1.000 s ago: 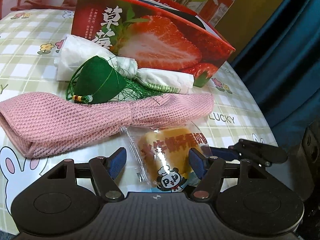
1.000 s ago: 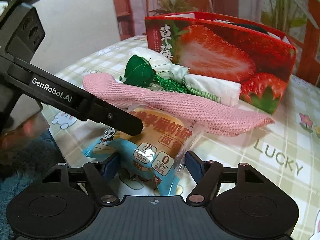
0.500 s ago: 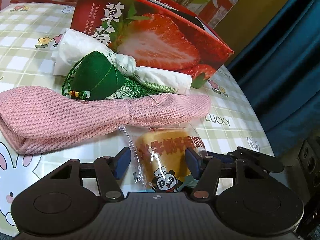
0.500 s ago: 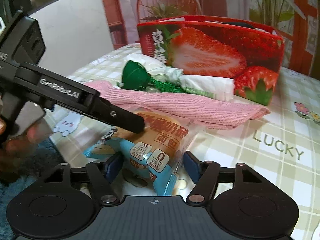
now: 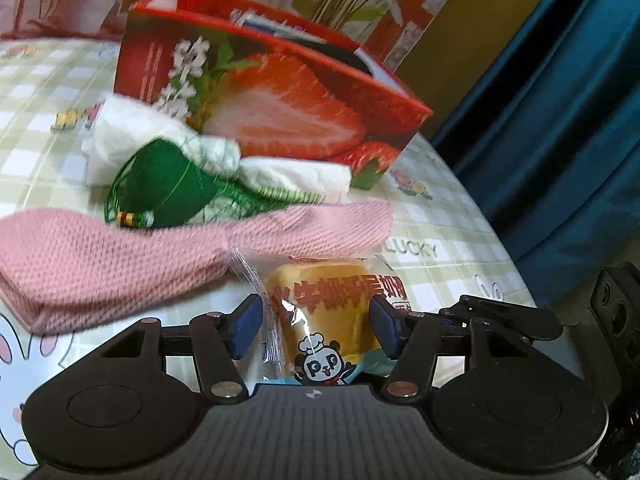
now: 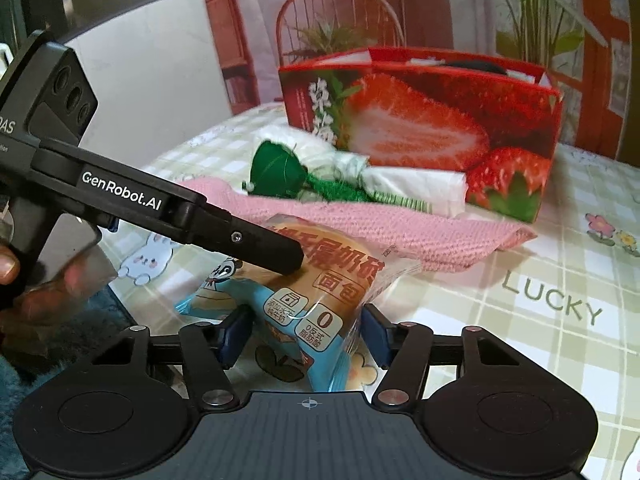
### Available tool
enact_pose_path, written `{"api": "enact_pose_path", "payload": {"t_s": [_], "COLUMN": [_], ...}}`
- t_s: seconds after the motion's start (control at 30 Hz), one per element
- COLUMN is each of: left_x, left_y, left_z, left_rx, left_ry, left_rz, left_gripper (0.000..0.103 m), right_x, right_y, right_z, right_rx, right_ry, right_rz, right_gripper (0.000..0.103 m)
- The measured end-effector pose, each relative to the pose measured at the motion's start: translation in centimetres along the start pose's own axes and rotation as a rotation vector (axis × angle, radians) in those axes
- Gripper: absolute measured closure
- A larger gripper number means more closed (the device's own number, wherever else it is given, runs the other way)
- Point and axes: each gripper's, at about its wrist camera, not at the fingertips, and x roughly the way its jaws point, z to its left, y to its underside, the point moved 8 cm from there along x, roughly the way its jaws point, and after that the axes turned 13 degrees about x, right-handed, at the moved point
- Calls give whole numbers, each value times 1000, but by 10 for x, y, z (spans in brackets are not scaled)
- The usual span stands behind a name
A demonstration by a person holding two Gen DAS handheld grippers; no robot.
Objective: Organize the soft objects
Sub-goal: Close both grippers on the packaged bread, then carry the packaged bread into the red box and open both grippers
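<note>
A packaged bread bun (image 5: 328, 312) in a clear and blue wrapper is held between both grippers, a little above the table. My left gripper (image 5: 314, 326) is shut on one end of it. My right gripper (image 6: 306, 338) is shut on the other end (image 6: 316, 300). The left gripper's body (image 6: 172, 212) crosses the right wrist view over the bun. Behind lie a pink knitted cloth (image 5: 120, 256), a green tasselled sachet (image 5: 168, 184) and a white plastic bag (image 5: 288, 172). The red strawberry box (image 5: 280, 92) stands open at the back.
The table (image 6: 520, 320) has a checked cloth with "LUCKY" print and rabbits. Its edge runs at the right of the left wrist view, with blue curtain (image 5: 560, 120) beyond. A chair (image 6: 340, 20) and plants stand behind the box.
Both grippers have closed further on the bun and lifted it, moving toward the strawberry box. The view has risen and shows motion blur.
</note>
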Motion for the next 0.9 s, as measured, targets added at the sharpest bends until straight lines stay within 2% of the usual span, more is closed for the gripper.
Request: {"api": "enact_pose_path", "payload": {"t_s": [0.4, 0.9], "left_x": [-23, -33], "left_y": [-41, -92], "left_z": [-16, -14], "left_rx": [91, 113], "left_ry": [4, 3], "left_rz": [-76, -140], "left_gripper": [43, 43], "right_x": [-23, -31], "right_y": [-31, -83], "right_z": [7, 6], "right_rx": [-41, -104], "right_ry": [8, 31], "right_rz": [-92, -143], "right_gripper": [48, 48]}}
